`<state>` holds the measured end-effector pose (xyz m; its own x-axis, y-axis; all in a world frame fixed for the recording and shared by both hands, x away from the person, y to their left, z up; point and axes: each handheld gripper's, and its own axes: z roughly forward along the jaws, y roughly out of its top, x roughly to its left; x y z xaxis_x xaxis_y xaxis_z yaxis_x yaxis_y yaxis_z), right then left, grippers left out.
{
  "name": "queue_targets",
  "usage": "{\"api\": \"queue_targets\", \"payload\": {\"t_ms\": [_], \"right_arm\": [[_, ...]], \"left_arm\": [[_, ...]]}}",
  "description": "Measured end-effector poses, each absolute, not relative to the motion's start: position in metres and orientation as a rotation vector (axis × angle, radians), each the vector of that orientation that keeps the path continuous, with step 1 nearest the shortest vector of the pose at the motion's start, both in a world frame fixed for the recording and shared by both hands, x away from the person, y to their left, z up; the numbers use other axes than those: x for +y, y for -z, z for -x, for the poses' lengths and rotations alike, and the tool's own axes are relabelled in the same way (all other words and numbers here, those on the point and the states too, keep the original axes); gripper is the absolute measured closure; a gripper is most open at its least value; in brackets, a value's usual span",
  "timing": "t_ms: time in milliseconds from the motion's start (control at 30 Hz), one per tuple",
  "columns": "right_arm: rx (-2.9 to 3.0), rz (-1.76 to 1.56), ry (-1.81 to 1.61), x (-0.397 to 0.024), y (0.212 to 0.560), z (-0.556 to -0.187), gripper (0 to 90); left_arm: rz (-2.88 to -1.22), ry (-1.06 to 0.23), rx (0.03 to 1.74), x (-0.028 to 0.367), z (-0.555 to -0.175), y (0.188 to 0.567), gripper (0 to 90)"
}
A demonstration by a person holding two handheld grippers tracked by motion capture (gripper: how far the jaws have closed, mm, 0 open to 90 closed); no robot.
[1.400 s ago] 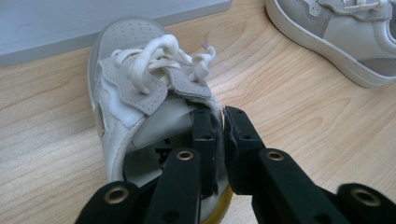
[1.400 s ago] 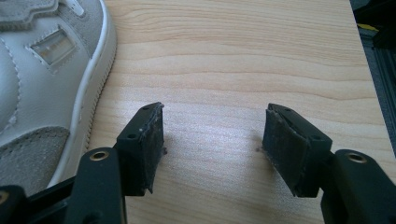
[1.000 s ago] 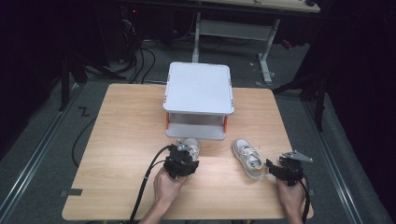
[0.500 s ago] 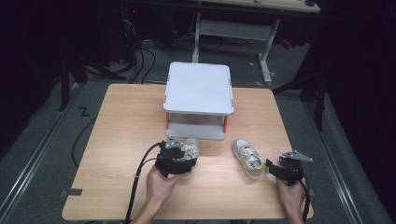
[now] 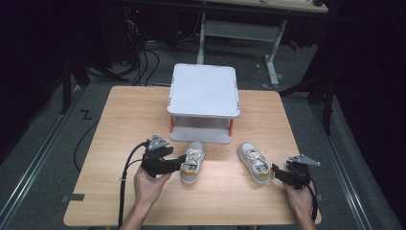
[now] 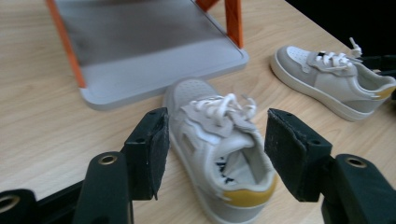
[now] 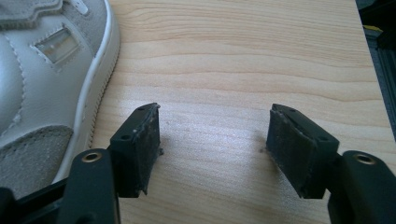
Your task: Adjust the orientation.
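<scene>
You're pulling the left gripper (image 5: 183, 162) back off the left shoe (image 5: 191, 163) with its jaws just opening, so that shoe's sitting on the table (image 5: 119, 124) right in front of the grey rack (image 5: 204, 103), released. Your right gripper (image 5: 276, 173) is idling open beside the right shoe (image 5: 254, 162), gripping nothing.

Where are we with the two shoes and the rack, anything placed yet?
Nothing is placed: the rack has a bare top and lower shelf. The left shoe lies on the table, toe at the shelf's edge, between the left gripper's jaws, which have just been opening and don't touch it. The right shoe lies beside the open right gripper. Both shoes remain.
</scene>
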<state>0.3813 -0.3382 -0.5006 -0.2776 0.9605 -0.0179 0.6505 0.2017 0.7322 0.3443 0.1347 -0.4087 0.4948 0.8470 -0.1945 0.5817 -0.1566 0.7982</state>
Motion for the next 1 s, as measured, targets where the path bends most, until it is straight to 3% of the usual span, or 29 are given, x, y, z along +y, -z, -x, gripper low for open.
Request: {"api": "queue_targets", "payload": {"t_ms": [367,1000], "right_arm": [[1.986,-1.512,-0.873,-0.341,0.5,-0.379,38.0],[1.947,-1.472,-0.997,-0.345,0.483,-0.366,45.6]], "left_arm": [[-1.778,-0.431,1.299,0.181,-0.338,0.424,40.0],[-1.789,-0.491,1.388,0.203,-0.335,0.463,39.4]]}}
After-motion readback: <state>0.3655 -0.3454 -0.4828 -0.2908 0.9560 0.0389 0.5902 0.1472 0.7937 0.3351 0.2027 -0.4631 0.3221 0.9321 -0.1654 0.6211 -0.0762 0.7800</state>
